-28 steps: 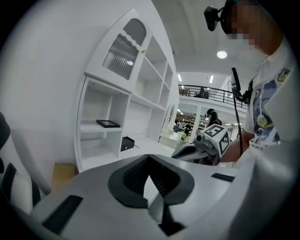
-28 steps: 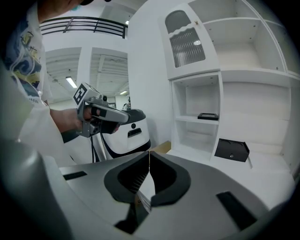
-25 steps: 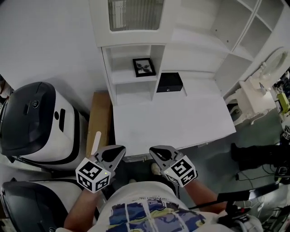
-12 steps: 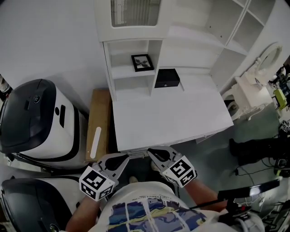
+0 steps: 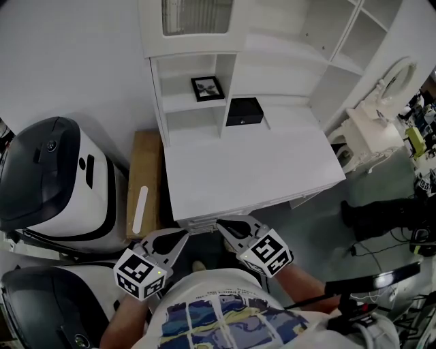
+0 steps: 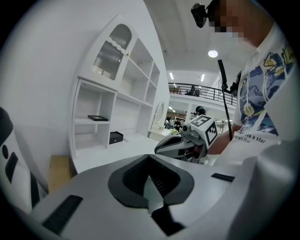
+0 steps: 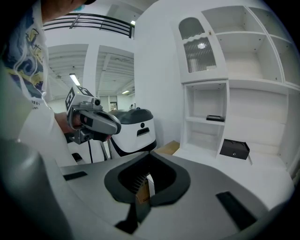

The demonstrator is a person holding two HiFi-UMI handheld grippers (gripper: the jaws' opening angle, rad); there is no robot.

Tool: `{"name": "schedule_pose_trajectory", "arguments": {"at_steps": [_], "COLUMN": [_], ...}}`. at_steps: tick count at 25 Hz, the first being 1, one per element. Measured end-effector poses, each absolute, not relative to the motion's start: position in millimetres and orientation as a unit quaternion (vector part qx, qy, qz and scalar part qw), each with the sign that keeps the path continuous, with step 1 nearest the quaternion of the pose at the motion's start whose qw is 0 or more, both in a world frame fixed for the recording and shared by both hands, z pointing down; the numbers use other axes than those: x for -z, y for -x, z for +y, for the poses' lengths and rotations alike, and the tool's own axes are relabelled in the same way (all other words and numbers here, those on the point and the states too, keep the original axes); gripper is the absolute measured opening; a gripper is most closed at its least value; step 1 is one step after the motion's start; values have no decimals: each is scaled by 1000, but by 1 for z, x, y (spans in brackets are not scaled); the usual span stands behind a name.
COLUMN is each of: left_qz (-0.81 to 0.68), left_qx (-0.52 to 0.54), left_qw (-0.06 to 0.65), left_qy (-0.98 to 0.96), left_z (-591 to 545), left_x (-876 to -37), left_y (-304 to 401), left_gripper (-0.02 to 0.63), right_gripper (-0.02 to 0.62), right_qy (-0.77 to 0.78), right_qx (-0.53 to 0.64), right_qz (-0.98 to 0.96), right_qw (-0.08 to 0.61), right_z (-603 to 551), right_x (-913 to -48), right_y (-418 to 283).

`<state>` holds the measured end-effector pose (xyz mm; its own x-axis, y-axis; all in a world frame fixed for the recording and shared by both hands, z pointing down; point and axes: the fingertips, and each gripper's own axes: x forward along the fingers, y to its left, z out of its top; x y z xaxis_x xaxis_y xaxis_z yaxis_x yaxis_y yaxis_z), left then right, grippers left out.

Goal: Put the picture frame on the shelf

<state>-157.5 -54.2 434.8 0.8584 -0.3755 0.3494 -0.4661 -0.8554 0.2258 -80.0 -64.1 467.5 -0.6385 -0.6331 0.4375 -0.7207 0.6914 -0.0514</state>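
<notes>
Black picture frame (image 5: 206, 88) lies flat on the shelf (image 5: 182, 104), well ahead of my left hand-held gripper (image 5: 182, 235), slightly the nearer one. It and the right hand-held gripper (image 5: 221, 225) are both closed and empty.

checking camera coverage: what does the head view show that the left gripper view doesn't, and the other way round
Only the head view: the marker cube on the left gripper and the grey floor right of the desk. Only the left gripper view: the camera on the person's head, a ceiling light and the balcony railing beyond. Both: the picture frame on the shelf, the black box on the desk, and the right gripper.
</notes>
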Motion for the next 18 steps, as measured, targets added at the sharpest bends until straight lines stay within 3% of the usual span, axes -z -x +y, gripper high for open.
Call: {"name": "schedule_pose_trajectory", "arguments": {"at_steps": [18], "left_qz": [-214], "left_qx": [-163], "left_qw": [166], "left_qy": [-949], "left_z": [-42], "left_x": [-451], "left_y": [162], "left_gripper": [12], "right_gripper": [25], "right_qy": [-364], "right_qx": [-117], "right_qz": [-903], "right_qw": [195], "right_z": [-54], "right_x": [-466], "right_y": [94]}}
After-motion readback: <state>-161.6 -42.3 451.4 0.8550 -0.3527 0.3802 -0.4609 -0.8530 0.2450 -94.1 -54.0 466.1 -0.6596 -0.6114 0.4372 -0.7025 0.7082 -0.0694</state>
